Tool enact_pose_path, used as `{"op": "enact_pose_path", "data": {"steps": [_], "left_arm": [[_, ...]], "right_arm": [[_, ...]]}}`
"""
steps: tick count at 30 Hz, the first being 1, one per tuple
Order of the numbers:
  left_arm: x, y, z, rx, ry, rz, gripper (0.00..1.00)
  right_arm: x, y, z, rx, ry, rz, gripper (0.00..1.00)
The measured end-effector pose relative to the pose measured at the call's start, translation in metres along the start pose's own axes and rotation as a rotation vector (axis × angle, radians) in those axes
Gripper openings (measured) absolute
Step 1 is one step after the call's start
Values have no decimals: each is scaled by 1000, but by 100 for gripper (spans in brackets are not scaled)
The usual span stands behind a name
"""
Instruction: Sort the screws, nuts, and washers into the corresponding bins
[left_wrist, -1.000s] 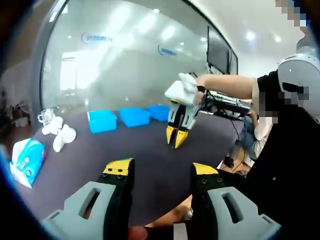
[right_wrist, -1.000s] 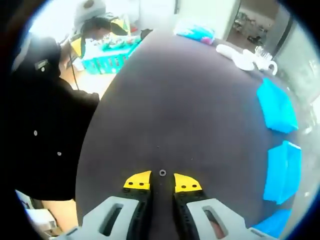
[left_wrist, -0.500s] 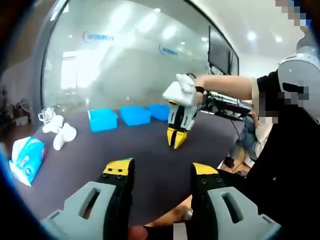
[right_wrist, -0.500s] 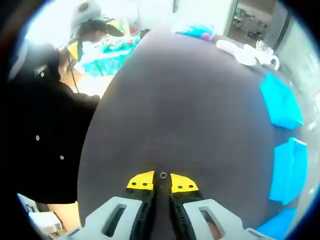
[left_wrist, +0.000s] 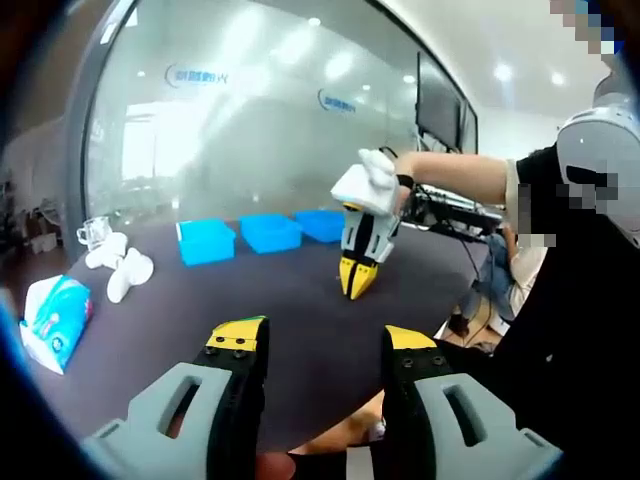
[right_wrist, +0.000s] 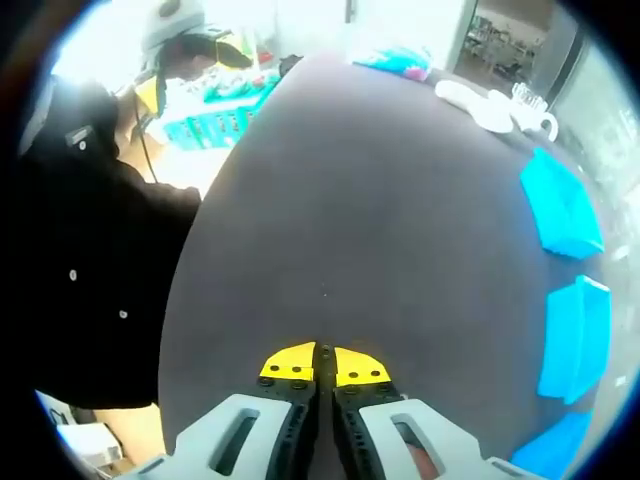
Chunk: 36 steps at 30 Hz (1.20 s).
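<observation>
1. Tissue pack (left_wrist: 55, 318) and white cups (left_wrist: 120, 268) sat far left on the desk (left_wrist: 290, 310).
2. Three blue bins (left_wrist: 268, 232) stood along the far edge; contents hidden.
3. Left claw (left_wrist: 325, 345) hung wide open, empty.
4. Right claw (right_wrist: 316, 363) was pinched closed at desk level; the part it gripped couldn't be made out.
5. Sorting looked early.

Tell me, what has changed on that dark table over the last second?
The right gripper closed its yellow-tipped jaws on the small washer; a second ago they stood apart with the washer lying between them, and it is now hidden between the tips. The left gripper stayed open above the table, and the blue bins stayed put.
</observation>
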<state>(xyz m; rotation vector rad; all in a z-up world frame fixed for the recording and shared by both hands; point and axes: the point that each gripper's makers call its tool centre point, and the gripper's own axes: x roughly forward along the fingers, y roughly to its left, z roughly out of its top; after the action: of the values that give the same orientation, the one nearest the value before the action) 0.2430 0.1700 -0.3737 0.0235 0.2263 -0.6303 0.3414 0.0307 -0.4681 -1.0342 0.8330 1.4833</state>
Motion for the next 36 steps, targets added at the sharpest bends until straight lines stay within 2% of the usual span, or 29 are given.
{"op": "enact_pose_path", "data": {"steps": [4, 7, 11, 17, 23, 27, 30, 36], "left_arm": [[-1, 1, 2, 2, -6, 3, 43], [0, 2, 4, 7, -10, 6, 43], [1, 1, 7, 16, -14, 5, 43], [4, -1, 12, 24, -26, 7, 43], [7, -3, 17, 31, -38, 4, 43], [8, -4, 21, 35, -46, 4, 43], [8, -3, 23, 37, -51, 7, 43], [7, 0, 27, 34, -69, 22, 43]], "right_arm": [[-10, 5, -3, 29, -47, -10, 2], [-19, 5, -4, 66, -101, -45, 2], [-36, -1, -2, 144, -212, -117, 2], [-71, -17, -7, 316, -434, -264, 2], [-95, -19, -7, 421, -627, -404, 2], [-116, -23, -2, 494, -801, -517, 2], [-126, -24, -5, 531, -871, -628, 2], [-144, -19, -9, 639, -1031, -786, 2]]}}
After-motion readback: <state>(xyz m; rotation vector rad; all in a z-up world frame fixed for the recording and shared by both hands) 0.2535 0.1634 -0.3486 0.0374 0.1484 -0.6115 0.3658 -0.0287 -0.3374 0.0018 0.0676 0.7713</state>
